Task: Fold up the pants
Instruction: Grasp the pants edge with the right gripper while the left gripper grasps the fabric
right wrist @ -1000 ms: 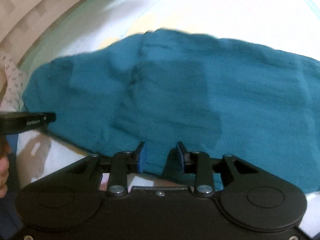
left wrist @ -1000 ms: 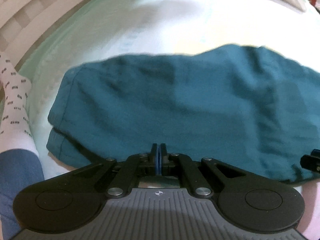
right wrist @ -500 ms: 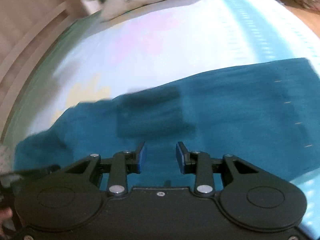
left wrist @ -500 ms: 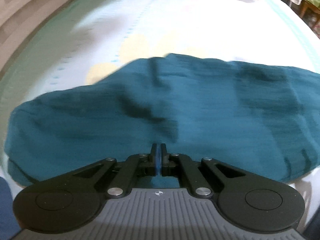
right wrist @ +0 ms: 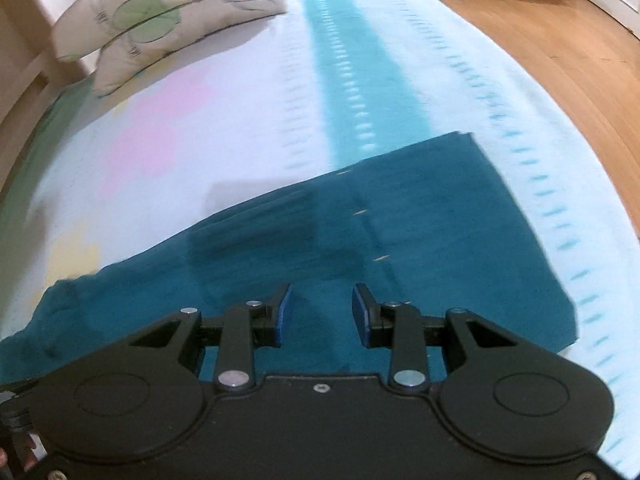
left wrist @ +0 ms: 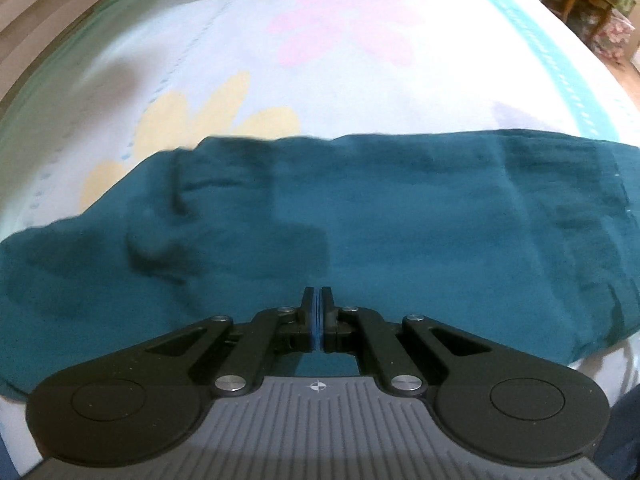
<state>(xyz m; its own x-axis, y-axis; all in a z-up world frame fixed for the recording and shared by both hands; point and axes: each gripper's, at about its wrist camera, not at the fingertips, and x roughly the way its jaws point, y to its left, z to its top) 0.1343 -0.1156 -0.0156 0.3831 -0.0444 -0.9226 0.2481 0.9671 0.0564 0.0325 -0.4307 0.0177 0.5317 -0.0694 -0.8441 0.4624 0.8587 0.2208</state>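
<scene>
Nearest in each wrist view is the tool itself: the left gripper (left wrist: pixel 318 300) has its two blue-lined fingers pressed flat together with no cloth visible between them, while the right gripper (right wrist: pixel 321 312) stands with its jaws parted and empty, both poised above the near edge of the garment. Beyond them the teal pants (left wrist: pixel 360 216) lie spread lengthwise across the bed sheet (left wrist: pixel 340 92), apparently already doubled leg over leg, though blur makes the layering uncertain; a small ridge of wrinkles (left wrist: pixel 160 248) rises toward the left end, and the squared hem end (right wrist: pixel 472 184) lies over the sheet's turquoise stripe (right wrist: pixel 352 80) at the right. The step in hand is judged to be taking hold for the next crosswise fold. To do it well, the left jaws should part first, each tool should pinch all layers at a corner of one end, and the wrinkles should be drawn flat before that end is carried over so the edges meet squarely. Farthest lie the pillows (right wrist: pixel 160 12) at the head of the bed and the wooden floor (right wrist: pixel 560 60) alongside. Count: one pair of pants, two grippers, two pillows visible.
</scene>
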